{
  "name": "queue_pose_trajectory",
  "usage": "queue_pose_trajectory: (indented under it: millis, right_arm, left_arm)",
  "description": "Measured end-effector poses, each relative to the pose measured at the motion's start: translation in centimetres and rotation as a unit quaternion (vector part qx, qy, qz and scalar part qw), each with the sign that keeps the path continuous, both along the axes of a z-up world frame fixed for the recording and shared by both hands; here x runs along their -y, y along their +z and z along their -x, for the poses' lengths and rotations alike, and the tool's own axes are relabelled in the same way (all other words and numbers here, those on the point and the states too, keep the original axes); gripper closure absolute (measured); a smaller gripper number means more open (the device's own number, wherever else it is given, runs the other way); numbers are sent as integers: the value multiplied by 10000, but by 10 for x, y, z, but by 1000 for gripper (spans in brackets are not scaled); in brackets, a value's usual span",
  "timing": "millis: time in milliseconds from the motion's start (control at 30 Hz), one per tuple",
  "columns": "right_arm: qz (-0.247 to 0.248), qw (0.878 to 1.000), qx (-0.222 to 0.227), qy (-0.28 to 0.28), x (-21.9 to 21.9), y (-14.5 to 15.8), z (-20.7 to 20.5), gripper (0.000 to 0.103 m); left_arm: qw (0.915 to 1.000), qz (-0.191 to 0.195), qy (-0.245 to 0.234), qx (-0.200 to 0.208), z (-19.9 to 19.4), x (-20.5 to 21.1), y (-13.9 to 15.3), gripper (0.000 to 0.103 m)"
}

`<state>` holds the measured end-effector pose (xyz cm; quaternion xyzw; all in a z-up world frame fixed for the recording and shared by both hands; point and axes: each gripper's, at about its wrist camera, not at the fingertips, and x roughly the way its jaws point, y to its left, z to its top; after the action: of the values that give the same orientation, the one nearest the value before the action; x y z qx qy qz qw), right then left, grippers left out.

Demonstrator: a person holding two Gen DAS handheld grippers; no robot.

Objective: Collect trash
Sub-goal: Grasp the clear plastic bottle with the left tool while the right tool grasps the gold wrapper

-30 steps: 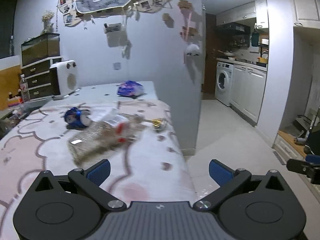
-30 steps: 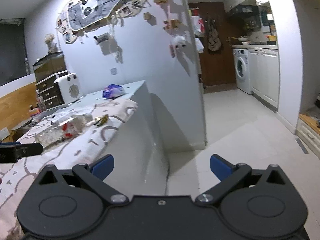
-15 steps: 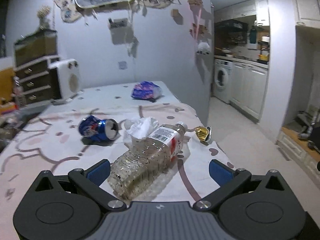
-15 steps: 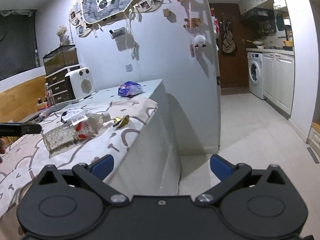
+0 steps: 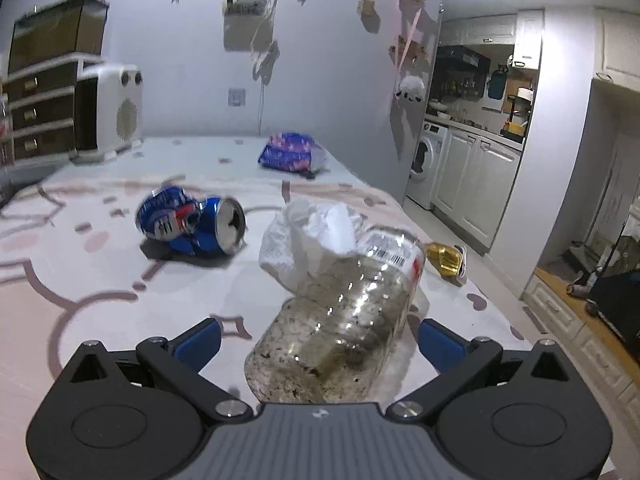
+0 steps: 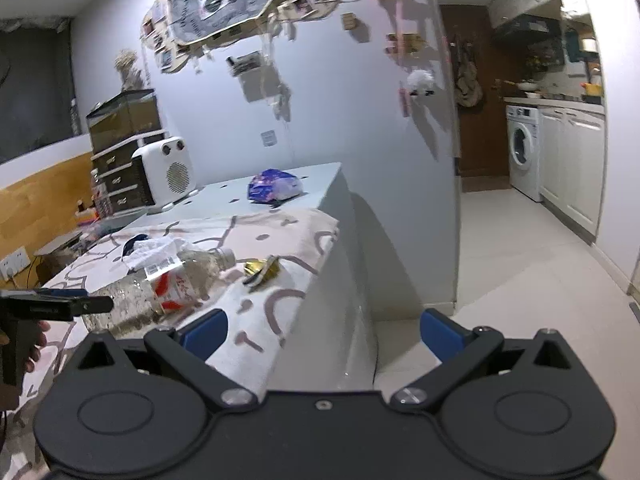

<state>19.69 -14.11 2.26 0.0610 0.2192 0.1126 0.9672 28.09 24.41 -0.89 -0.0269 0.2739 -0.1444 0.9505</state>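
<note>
plastic bottle (image 5: 340, 320) lying between spread left gripper (image 5: 318, 342) fingers, untouched

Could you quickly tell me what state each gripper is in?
Left gripper: open, straddling the lying clear plastic bottle, not gripping.
Right gripper: open, holding nothing.

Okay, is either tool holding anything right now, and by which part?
Nothing is held. The left tool is open with the plastic bottle's base between its fingers, not clamped. The right tool is open and empty.
</note>
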Motion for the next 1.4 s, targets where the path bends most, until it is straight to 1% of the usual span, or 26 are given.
queue_pose_trajectory:
  millis: [133,167,200,233,267,367,400,433,500,567,667,767,833,867,900,933,967,1100,1267,1400]
  right_arm:
    - [81,9995,189,221,-26,5,-30,0]
    - [84,9994,182,267,-31,5,-37,2]
    - [101,9994,169,302,-38,3,-46,7]
    - [127,9992,160,339,-46,1,-56,9]
    - [170,9992,139,342,-52,-2,-65,11]
    - [308,9990,64,306,-74,-13,-90,11]
    - [285,9991,16,305,-80,-17,-99,11]
    - [210,9993,-50,300,-84,-21,-106,11]
    - [-46,9995,-271,150,-90,-28,-124,11]
    - [-184,9991,-369,61,-95,-34,-137,11]
    - [-194,9986,-479,-103,-102,-41,-156,16]
    - [-265,9973,-646,-228,-105,-46,-171,21]
    - [-193,9970,-712,-224,-108,-50,-177,28]
    - [-148,9966,-772,-239,-109,-51,-180,35]
    - [-138,9960,-849,-252,-110,-53,-183,44]
    - [-145,9956,-895,-247,-110,-54,-185,48]
    - [-149,9953,-930,-238,-110,-55,-187,57]
    - [-56,9966,-819,-123,-113,-53,-180,58]
    - [190,9970,-699,267,-122,-50,-153,58]
    - [318,9955,-701,557,-131,-51,-126,58]
  left_arm:
    - [9999,-64,-52,-65,-8,7,-4,1]
    - [9999,-70,-78,-99,-10,9,-6,2]
    - [9998,-101,-118,-145,-11,11,-8,5]
    - [9996,-158,-156,-148,-11,14,-8,8]
    - [9995,-224,-181,-121,-9,16,-8,8]
    - [9995,-232,-210,-22,-3,19,-7,9]
    - [9996,-208,-197,-1,-1,19,-6,11]
    - [9997,-195,-174,14,0,19,-6,15]
    - [9999,-140,-92,34,3,17,-5,22]
    - [9999,-85,-126,-7,5,16,-4,24]
    - [9997,-79,-242,-15,13,20,-2,29]
    - [9989,-158,-449,-1,17,27,-2,30]
    - [9983,-265,-524,12,19,33,-4,30]
    - [9981,-315,-535,7,19,36,-6,30]
    - [9980,-348,-528,-1,19,38,-8,30]
    - [9980,-365,-512,-3,19,40,-9,30]
    - [9981,-363,-495,6,18,41,-11,30]
    - [9990,-203,-388,79,19,42,-12,30]
    - [9997,36,-213,108,16,38,-12,30]
    - [9997,113,-145,148,15,37,-11,30]
